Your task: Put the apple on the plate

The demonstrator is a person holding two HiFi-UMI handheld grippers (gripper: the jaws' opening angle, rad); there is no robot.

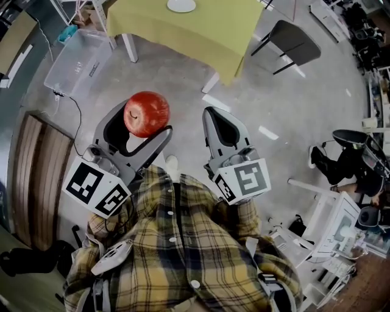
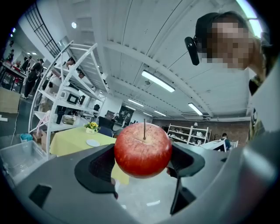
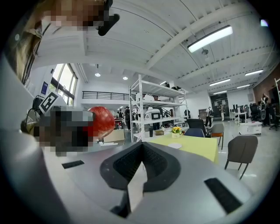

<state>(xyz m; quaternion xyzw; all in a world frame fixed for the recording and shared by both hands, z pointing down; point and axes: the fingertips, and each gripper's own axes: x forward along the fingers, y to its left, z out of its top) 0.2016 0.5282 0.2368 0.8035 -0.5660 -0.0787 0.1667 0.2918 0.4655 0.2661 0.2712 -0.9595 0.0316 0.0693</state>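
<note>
A red apple [image 1: 147, 113] sits clamped between the jaws of my left gripper [image 1: 141, 126], held out in front of the person's chest, stem up. The left gripper view shows the same apple [image 2: 143, 149] filling the gap between both jaws. My right gripper [image 1: 218, 122] is beside it on the right, jaws closed together with nothing between them. From the right gripper view the apple [image 3: 100, 121] appears off to the left. A white plate [image 1: 181, 5] lies on the yellow-clothed table [image 1: 195, 33] ahead, also visible as a small plate [image 2: 92, 143] and plate [image 3: 175, 146].
A clear plastic bin [image 1: 76, 60] stands left of the table. A grey chair [image 1: 291, 44] is right of it. A wooden-topped surface [image 1: 33, 177] lies at the left, a white rack [image 1: 326, 225] at the right. Metal shelving [image 3: 157, 116] stands beyond the table.
</note>
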